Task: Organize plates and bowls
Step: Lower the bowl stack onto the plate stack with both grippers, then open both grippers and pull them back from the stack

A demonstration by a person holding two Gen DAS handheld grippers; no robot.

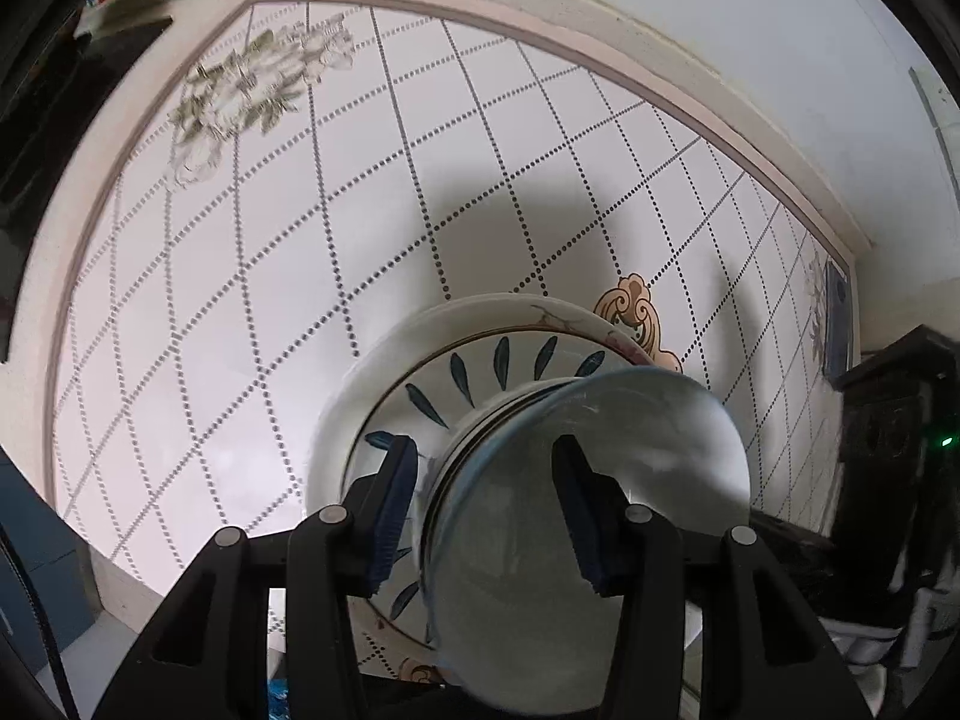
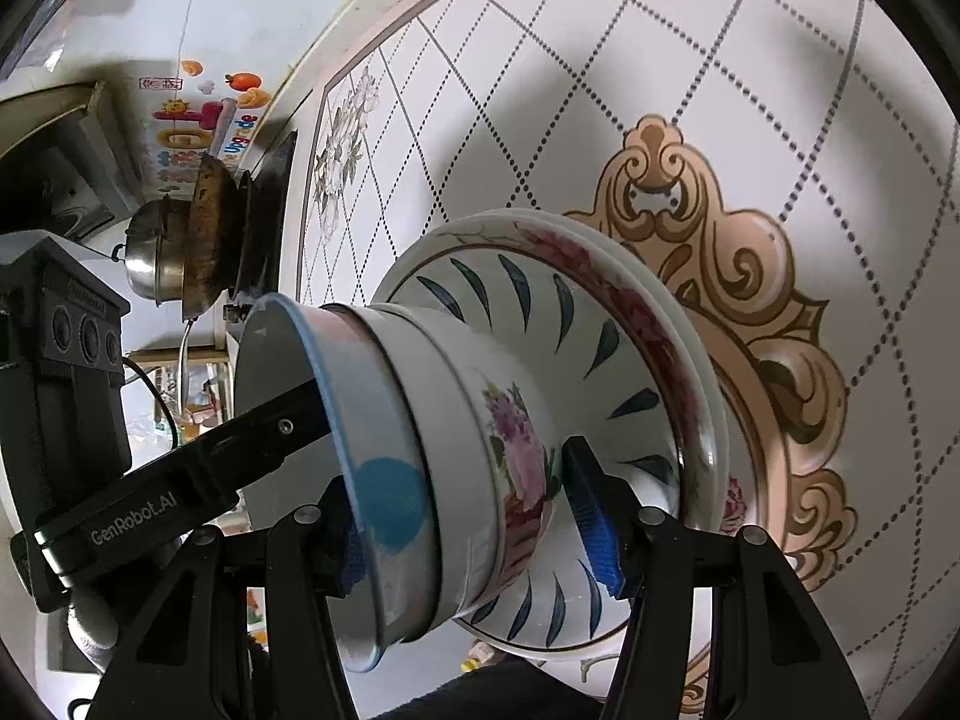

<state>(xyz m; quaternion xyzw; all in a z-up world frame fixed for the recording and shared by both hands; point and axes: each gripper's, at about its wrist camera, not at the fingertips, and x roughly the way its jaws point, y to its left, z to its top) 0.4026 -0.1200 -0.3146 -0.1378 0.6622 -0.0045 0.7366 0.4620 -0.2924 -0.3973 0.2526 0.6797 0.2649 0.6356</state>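
A stack of dishes stands on the patterned counter (image 2: 750,90). At the bottom lie a white plate with a red flower rim (image 2: 600,264) and a plate with blue leaf marks (image 2: 540,312). On them sit nested bowls: a floral white bowl (image 2: 516,450) and a grey-blue bowl (image 2: 372,420) on top. My left gripper (image 1: 486,510) straddles the rim of the grey-blue bowl (image 1: 600,480), one finger inside and one outside, with a gap showing. My right gripper (image 2: 468,516) is spread wide around the nested bowls. The left gripper's finger (image 2: 240,438) reaches into the top bowl.
A stove with a wok (image 2: 207,228) and a steel pot (image 2: 153,258) stands at the counter's far end. A dark appliance (image 1: 894,420) sits at the right. The tiled wall (image 1: 750,18) borders the counter.
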